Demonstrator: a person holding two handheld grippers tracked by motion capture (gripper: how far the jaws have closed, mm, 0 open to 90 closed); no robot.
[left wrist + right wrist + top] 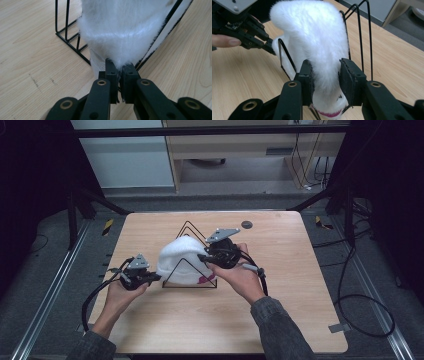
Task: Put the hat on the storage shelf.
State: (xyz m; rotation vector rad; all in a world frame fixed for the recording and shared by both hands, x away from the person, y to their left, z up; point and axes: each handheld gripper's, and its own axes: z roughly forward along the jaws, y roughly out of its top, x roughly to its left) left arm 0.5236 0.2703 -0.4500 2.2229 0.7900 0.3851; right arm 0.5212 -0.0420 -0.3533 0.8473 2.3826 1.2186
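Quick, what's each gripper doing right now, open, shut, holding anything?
Left gripper: shut on the edge of the white fluffy hat.
Right gripper: open, fingers on either side of the hat, not clamping it.

Fluffy hat (179,254) draped over the wire rack (189,276) at the centre of the table (280,315); left gripper (156,277) at its left edge, right gripper (201,257) at its right.
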